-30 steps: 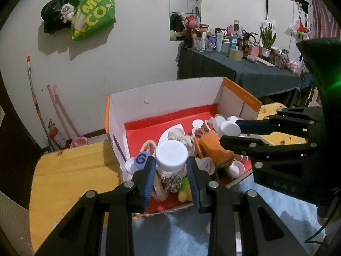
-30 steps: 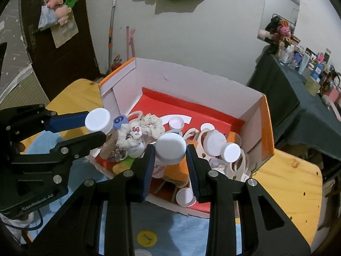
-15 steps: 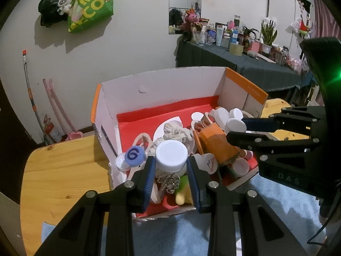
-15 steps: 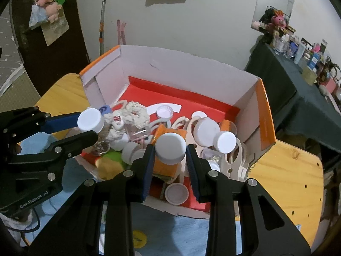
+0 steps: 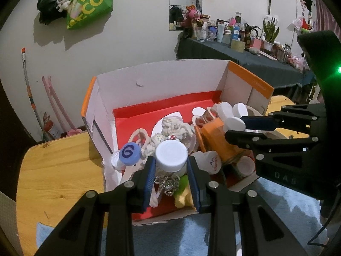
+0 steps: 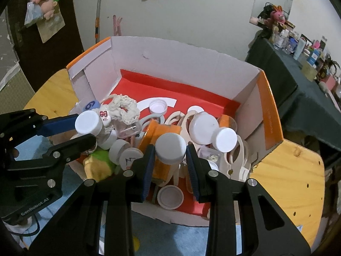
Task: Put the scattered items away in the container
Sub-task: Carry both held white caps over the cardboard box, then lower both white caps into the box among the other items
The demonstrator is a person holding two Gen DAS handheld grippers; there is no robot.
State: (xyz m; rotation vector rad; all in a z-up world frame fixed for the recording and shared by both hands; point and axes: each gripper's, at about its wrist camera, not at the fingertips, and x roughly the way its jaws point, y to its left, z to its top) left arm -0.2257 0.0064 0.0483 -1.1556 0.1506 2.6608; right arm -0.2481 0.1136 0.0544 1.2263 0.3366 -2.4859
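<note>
An open cardboard box with a red floor and orange edges holds several caps, a crochet piece, an orange jar and wooden rings. My left gripper is shut on a white cap and holds it over the box's near left corner. It also shows in the right wrist view. My right gripper is shut on a white cap above the orange jar at the box's near side. It also shows in the left wrist view.
The box stands on a wooden table with a blue cloth in front of it. A dark-clothed side table with bottles stands behind on the right. A green bag hangs on the wall.
Both grippers have moved forward and down towards the box, each still holding its white cap. The box now looks larger and nearer.
</note>
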